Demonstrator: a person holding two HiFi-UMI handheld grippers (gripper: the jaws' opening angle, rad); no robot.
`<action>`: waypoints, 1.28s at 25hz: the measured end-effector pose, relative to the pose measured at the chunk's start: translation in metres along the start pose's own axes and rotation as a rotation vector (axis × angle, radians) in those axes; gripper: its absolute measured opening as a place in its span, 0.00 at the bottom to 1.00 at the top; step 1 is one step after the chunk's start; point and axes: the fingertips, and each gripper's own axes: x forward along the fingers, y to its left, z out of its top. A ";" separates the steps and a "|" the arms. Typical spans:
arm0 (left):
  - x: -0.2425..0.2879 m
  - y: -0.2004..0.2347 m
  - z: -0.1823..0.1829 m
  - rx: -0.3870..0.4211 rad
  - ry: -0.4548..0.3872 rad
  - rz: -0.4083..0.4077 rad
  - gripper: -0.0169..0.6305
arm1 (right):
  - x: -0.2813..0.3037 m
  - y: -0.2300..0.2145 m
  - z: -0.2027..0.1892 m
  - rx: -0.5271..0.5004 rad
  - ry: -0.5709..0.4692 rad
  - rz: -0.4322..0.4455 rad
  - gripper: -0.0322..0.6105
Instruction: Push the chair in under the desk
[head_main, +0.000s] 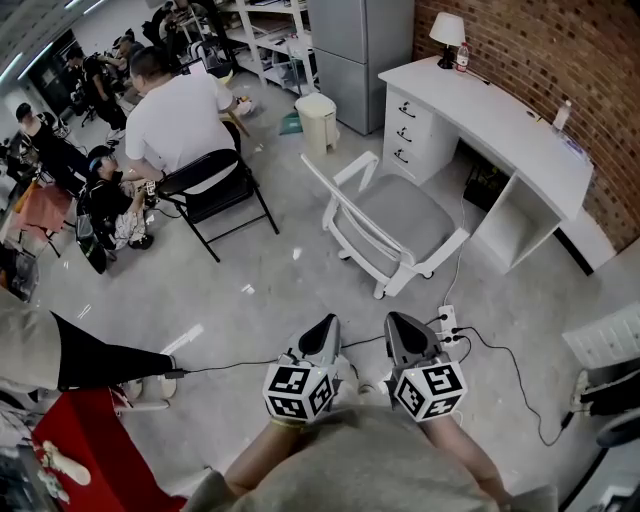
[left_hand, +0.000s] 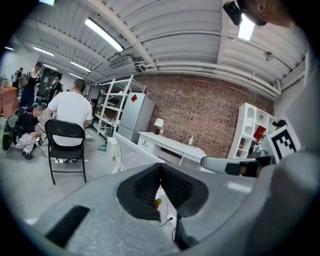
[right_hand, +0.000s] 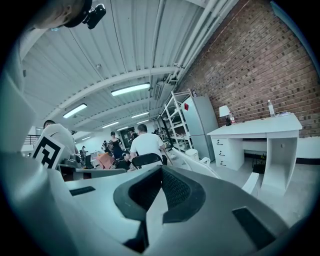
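A white chair with a grey seat (head_main: 395, 222) stands on the floor, turned at an angle, a little out from the white desk (head_main: 500, 125) along the brick wall. Its back faces me. My left gripper (head_main: 325, 326) and right gripper (head_main: 400, 322) are side by side, close to my body, well short of the chair and touching nothing. Both are shut and hold nothing. In the left gripper view the shut left gripper (left_hand: 160, 168) points at the chair's back (left_hand: 131, 153) and the desk (left_hand: 170, 145). Past the right gripper (right_hand: 161, 173) I see the chair (right_hand: 200, 162) and the desk (right_hand: 260, 127).
A power strip (head_main: 447, 323) with cables lies on the floor between me and the chair. A person in a white shirt sits on a black folding chair (head_main: 210, 188) to the left. A waste bin (head_main: 318, 120) stands behind the chair. A lamp (head_main: 447, 30) is on the desk.
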 end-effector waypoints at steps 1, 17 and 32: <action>0.002 0.004 0.000 -0.004 0.001 0.003 0.04 | 0.003 0.000 -0.001 0.000 0.004 -0.001 0.06; 0.074 0.059 0.040 0.008 0.007 -0.039 0.04 | 0.092 -0.009 0.030 -0.027 0.001 -0.011 0.06; 0.133 0.109 0.068 0.018 0.027 -0.082 0.04 | 0.164 -0.022 0.050 -0.049 0.005 -0.056 0.06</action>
